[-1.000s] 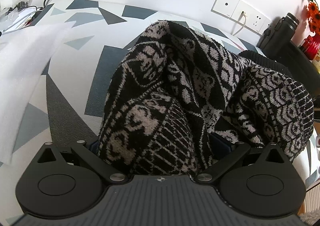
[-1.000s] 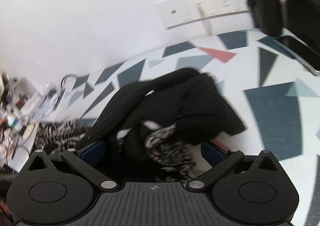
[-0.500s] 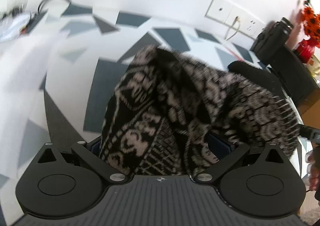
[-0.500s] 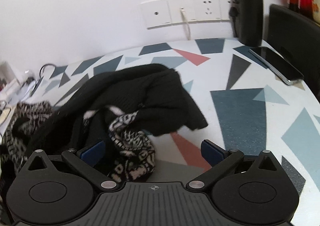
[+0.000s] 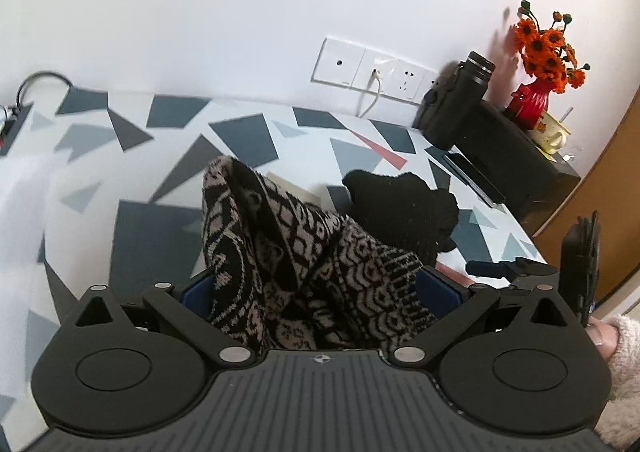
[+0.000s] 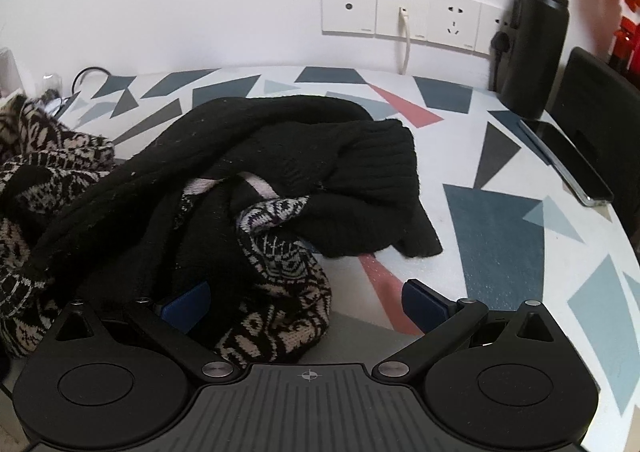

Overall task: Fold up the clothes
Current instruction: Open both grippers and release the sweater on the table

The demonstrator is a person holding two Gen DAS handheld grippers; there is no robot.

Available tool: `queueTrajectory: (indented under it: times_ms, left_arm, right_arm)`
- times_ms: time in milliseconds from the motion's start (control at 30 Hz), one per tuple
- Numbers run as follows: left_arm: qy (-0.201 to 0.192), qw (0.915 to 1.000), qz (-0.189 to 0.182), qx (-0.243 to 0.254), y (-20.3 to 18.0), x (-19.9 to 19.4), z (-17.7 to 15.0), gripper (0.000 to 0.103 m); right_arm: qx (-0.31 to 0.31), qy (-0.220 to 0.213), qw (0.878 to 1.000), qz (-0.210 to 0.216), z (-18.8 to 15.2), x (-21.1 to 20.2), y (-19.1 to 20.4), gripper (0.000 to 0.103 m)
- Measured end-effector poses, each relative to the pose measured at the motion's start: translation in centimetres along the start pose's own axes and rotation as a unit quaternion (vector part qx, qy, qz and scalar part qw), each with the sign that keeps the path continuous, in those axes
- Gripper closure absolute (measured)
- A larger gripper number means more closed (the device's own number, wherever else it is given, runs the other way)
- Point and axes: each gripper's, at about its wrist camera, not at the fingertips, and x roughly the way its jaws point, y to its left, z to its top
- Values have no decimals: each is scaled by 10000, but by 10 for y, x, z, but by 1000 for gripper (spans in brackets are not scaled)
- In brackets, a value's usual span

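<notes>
A knit sweater, black-and-beige patterned [image 5: 280, 236] with a plain black part [image 5: 400, 203], lies crumpled on the tablecloth with grey and blue triangles [image 5: 240, 131]. My left gripper [image 5: 316, 288] is open, and a bunched patterned fold rises between its blue pads [image 5: 196, 288]. In the right wrist view the black knit [image 6: 280, 155] spreads across the middle and a patterned fold [image 6: 280, 292] lies between the fingers. My right gripper [image 6: 306, 302] is open, its right pad [image 6: 424, 302] over bare cloth. It also shows at the left view's right edge as the right gripper [image 5: 500, 268], held by a hand in a fluffy sleeve [image 5: 616, 340].
At the back right stand a black bottle [image 6: 536, 39], a black box [image 5: 512, 155] and a red vase of orange flowers [image 5: 540, 63]. A phone [image 6: 568, 159] lies near the table's right edge. Wall sockets [image 6: 400, 11] hold a plugged cable. A cable loop [image 5: 40, 79] lies at far left.
The left view has drawn back and tilted up, so the patterned knit fills less of it; the black part and the right gripper now show. The right view has steadied, facing the sockets.
</notes>
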Motion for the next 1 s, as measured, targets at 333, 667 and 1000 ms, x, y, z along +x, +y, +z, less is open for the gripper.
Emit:
queueTrajectory:
  times_ms: [333, 667, 1000]
  left_arm:
    - [-396, 9987, 9, 324, 0, -16, 23, 1]
    - [643, 9842, -253, 1627, -63, 45, -10, 29]
    - [-593, 9958, 190, 668, -9, 6, 40, 82]
  right_arm:
    - [35, 27, 9995, 300, 4, -1, -6, 1]
    - [-92, 94, 9995, 298, 9, 4, -2, 1]
    - [-56, -41, 9983, 572, 17, -5, -4, 1]
